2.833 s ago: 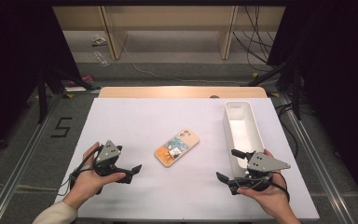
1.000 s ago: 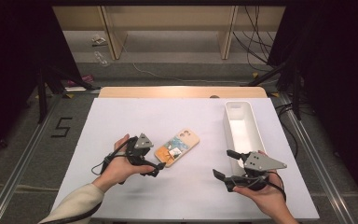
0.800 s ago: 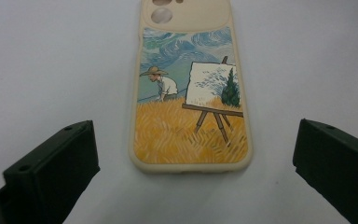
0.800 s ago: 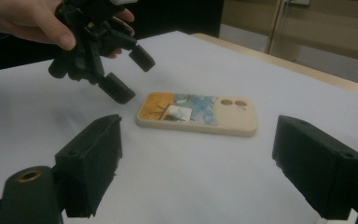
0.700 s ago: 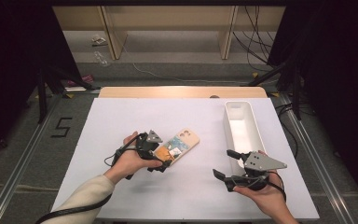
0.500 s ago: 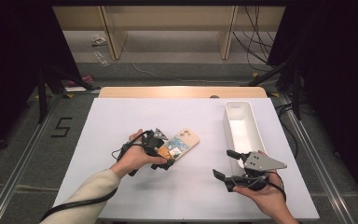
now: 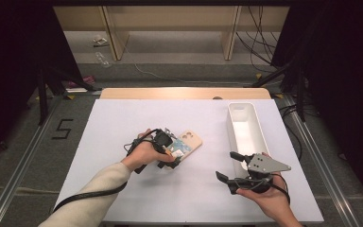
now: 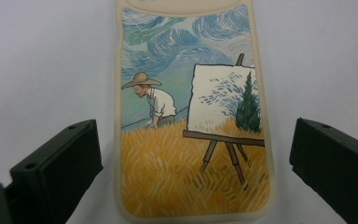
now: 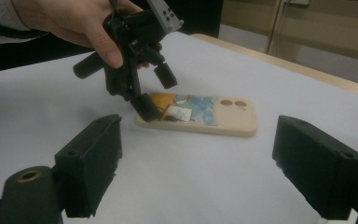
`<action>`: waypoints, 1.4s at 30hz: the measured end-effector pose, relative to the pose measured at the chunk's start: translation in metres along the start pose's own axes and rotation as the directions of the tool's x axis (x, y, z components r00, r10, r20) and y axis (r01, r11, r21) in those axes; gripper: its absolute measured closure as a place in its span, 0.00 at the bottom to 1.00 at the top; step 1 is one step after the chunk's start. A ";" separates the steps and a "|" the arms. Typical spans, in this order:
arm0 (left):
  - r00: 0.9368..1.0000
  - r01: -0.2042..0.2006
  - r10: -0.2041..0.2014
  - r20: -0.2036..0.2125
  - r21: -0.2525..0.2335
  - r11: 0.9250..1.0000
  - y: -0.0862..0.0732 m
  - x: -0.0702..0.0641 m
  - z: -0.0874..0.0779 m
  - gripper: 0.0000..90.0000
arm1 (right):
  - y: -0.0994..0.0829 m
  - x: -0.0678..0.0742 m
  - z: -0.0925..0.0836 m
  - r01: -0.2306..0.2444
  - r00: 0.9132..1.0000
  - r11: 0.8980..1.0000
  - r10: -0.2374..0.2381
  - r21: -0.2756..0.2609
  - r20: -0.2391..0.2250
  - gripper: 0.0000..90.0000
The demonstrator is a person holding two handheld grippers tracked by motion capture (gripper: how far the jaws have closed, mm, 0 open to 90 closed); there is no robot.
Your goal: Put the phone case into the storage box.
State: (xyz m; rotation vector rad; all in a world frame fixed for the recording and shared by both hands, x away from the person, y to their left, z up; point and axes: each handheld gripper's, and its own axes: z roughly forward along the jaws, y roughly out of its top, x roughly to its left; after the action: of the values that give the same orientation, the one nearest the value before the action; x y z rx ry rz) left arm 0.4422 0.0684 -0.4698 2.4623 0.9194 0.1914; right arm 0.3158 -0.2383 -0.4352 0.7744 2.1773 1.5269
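Straddling the phone case (image 8: 193, 116), left tongs (image 7: 170, 158) gape; right tongs (image 7: 230, 166) gape apart.

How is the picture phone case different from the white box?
The phone case is flat, beige and painted; the white box is deep, plain and empty. The phone case lies slanted mid-table between the left gripper jaws; the white box stands straight at the right. Both rest on the white table.

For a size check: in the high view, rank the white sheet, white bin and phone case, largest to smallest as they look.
1. white sheet
2. white bin
3. phone case, partly covered by the left gripper
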 end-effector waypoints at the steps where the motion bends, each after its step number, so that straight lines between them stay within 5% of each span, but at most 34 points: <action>1: 1.000 0.000 0.000 0.000 0.011 1.000 0.001 0.000 0.001 0.02 | 0.000 0.000 0.000 0.000 1.000 1.000 0.000 0.000 0.000 0.18; 20: 1.000 0.001 -0.003 0.015 0.144 0.990 0.010 0.002 0.012 0.02 | 0.000 0.000 0.000 -0.002 1.000 1.000 0.002 0.000 -0.001 0.18; 42: 1.000 -0.011 0.015 -0.020 0.187 0.982 0.014 -0.002 0.015 0.03 | 0.000 0.000 0.000 -0.002 1.000 1.000 0.002 -0.001 -0.006 0.18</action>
State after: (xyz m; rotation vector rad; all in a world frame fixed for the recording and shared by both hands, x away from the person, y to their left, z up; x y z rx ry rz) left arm 0.4531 0.0516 -0.4761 2.6436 0.9706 0.1413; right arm 0.3158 -0.2383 -0.4355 0.7732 2.1810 1.5329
